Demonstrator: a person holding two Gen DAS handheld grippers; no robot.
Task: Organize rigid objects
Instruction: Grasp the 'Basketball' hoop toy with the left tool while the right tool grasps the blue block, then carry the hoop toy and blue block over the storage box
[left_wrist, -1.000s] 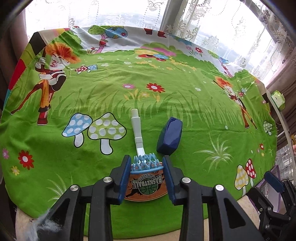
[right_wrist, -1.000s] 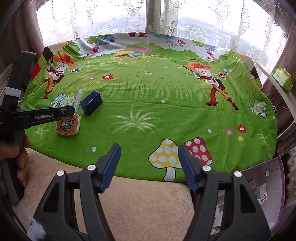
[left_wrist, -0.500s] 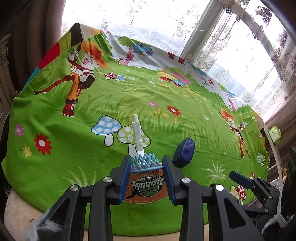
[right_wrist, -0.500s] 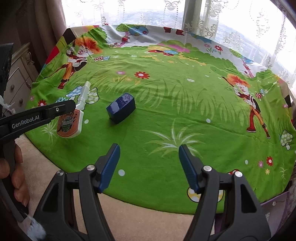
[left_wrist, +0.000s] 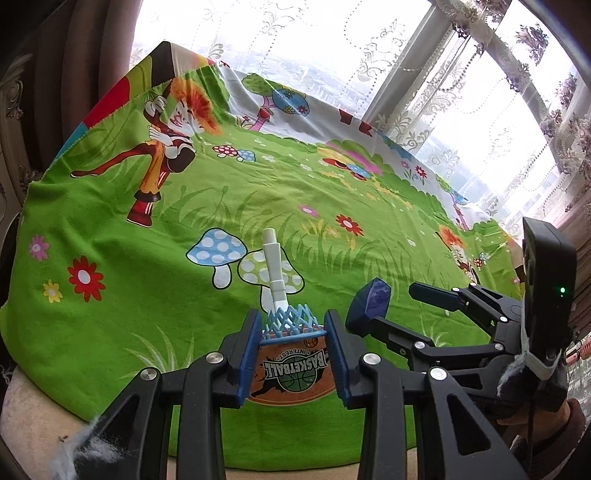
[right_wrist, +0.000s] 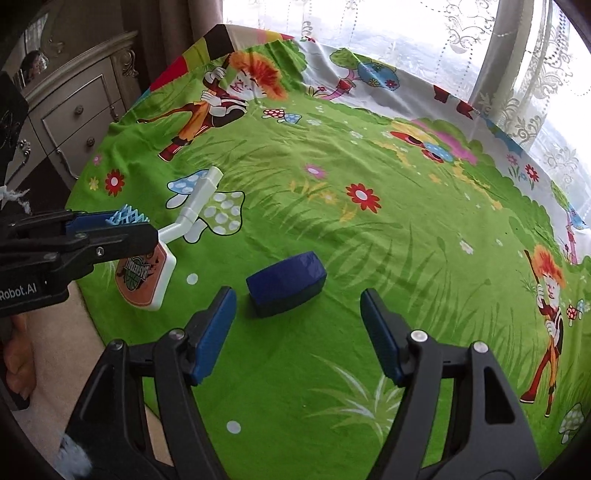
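A toy basketball hoop (left_wrist: 291, 365) with an orange backboard, blue net and white pole lies near the front edge of the green cartoon cloth (left_wrist: 332, 229). My left gripper (left_wrist: 293, 354) is shut on the backboard, pads pressing its two sides; in the right wrist view that gripper (right_wrist: 110, 229) clamps the hoop (right_wrist: 147, 273) at far left. A dark blue block (right_wrist: 286, 282) lies on the cloth just ahead of my right gripper (right_wrist: 299, 328), whose jaws are opening with nothing between the pads. In the left wrist view the block (left_wrist: 369, 306) sits beside the right gripper (left_wrist: 417, 306).
The cloth-covered table (right_wrist: 406, 206) backs onto a window with lace curtains (left_wrist: 461, 92). A pale carved dresser (right_wrist: 74, 110) stands left of the table. A person's hand (right_wrist: 16, 365) holds the left gripper's handle below the table edge.
My right gripper has swung left across the cloth and now hovers just short of the blue block, jaws slightly wider. The left gripper rolled and shifted a little, still clamping the hoop.
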